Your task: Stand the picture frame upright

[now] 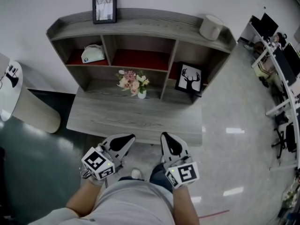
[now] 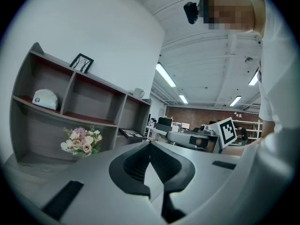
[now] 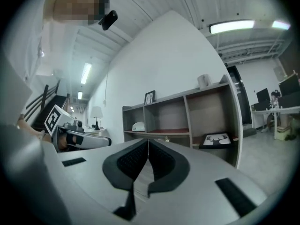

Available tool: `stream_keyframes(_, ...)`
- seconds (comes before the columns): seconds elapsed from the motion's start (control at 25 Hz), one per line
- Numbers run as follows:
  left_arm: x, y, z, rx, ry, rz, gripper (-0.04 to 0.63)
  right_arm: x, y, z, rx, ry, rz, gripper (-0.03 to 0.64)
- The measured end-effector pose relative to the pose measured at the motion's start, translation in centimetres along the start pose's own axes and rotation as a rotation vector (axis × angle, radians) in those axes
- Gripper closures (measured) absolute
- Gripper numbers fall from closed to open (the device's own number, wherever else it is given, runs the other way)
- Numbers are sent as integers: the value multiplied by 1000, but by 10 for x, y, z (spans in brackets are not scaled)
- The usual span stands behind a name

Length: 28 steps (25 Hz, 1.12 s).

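**Inspector:** State of the left gripper [image 2: 150, 143]?

**Assessor:** Jaws fully together, nothing between the pads. It is held low, just in front of the near edge of the desk top [image 1: 131, 120].

**Inspector:** And the right gripper [image 3: 148, 142]?

**Assessor:** The same: jaws closed tip to tip and empty. It sits beside the left one, both close to the person's body, touching nothing.

**Inspector:** Location of the task item?

**Assessor:** The deer picture frame [image 1: 189, 78] is in the lower right compartment of the grey shelf unit [image 1: 154, 20]. It is not upright. It lies tilted with its face upward, and its front corner projects past the compartment's edge. It is well apart from both grippers.

**Inspector:** Other items noted?

**Assessor:** A second, small black picture frame [image 1: 104, 6] stands upright on the top board at the left. A white roll [image 1: 211, 27] sits on the top board at the right. A white cap-like object [image 1: 93, 53] occupies the upper left compartment. A bunch of pink and white flowers [image 1: 133, 82] stands in the lower middle compartment.
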<state>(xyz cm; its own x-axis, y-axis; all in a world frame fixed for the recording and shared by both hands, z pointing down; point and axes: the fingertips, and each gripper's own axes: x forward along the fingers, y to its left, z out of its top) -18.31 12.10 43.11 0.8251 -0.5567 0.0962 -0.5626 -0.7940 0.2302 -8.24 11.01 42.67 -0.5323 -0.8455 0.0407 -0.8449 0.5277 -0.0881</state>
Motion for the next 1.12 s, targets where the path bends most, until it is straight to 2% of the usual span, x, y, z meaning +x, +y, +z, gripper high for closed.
stream_keyframes(0.12, 18, 8, 4, -20, -6, 20, 580, 4, -24, 1, 54, -8, 16, 597)
stream_keyframes(0.64, 116, 49, 16, -90, -7, 133, 580, 34, -132, 6, 70, 15, 36, 597)
stream_keyframes(1.12, 193, 62, 27, -94, 3, 233, 580, 42, -226, 13, 88, 24, 41, 595)
